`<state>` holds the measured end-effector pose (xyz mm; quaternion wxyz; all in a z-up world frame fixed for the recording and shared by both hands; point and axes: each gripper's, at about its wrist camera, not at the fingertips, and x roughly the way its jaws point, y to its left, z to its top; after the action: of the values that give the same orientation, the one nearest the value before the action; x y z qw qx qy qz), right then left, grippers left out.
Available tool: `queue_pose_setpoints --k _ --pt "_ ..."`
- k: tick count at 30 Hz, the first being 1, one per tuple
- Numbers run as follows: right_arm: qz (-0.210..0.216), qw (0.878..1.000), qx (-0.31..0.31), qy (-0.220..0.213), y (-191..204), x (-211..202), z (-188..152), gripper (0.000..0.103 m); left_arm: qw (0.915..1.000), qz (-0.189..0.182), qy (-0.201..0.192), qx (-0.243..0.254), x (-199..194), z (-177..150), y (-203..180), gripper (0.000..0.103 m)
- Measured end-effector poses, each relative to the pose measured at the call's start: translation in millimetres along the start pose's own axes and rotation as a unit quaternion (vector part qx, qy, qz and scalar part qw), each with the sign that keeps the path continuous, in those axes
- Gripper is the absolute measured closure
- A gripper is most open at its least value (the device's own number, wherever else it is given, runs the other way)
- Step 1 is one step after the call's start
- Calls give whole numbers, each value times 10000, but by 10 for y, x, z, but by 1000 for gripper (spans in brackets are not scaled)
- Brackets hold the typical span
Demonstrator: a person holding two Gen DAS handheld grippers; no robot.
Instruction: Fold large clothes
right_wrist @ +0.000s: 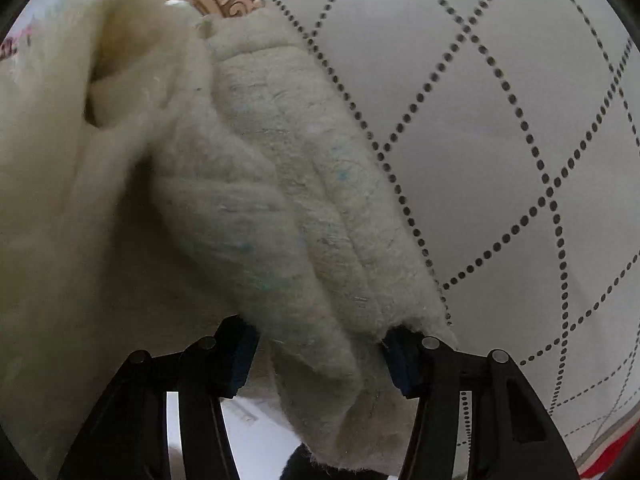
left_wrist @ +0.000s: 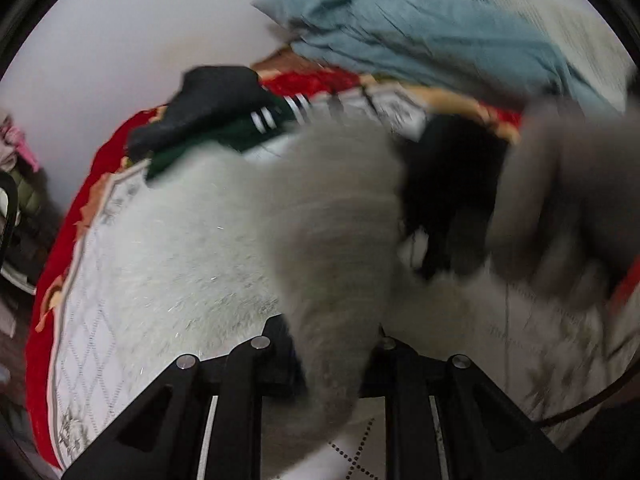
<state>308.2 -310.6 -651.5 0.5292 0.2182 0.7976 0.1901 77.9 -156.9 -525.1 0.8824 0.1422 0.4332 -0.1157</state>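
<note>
The fleece garment sits between the right hand-held gripper jaws, half open, pads barely touching. The left hand-held gripper is clamped on a lifted fold. We judge folding unfinished: the bulk lies loose on the bed. Quilt is clear rightward; dark clothes and a blue pillow crowd the far edge.

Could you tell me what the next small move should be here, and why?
Probably close the right gripper on the thick fleece fold lying between its parted fingers, which do not visibly pinch it yet. The left gripper already clamps its gray part, so both ends could then be carried over the quilted bedspread.
</note>
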Motion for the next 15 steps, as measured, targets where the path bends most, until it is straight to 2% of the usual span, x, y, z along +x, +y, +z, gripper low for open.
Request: queue_pose_setpoints --k 3,5,7,9,11,13,15 --pt "59 10000 -9 78 -127 -139 -24 49 9997 10 229 -17 79 -98 73 87" --pt "66 10000 37 28 -180 -295 -74 43 9993 112 342 -19 55 -132 123 86" --pt "98 9997 115 -178 -220 -493 -123 41 9992 179 362 -45 -30 -126 170 85" --pt "107 9980 178 -591 -253 -827 -216 40 9992 247 313 -46 -77 -128 182 84" --pt "646 9937 162 -905 -200 -1102 -289 39 9991 325 273 28 -92 -155 109 84" --pt "1286 9877 55 -893 -78 -1206 -270 36 9988 372 275 161 -65 -219 52 84" --pt "1423 9868 -188 -749 116 -1139 -201 35 9981 446 286 306 7 -263 27 84"
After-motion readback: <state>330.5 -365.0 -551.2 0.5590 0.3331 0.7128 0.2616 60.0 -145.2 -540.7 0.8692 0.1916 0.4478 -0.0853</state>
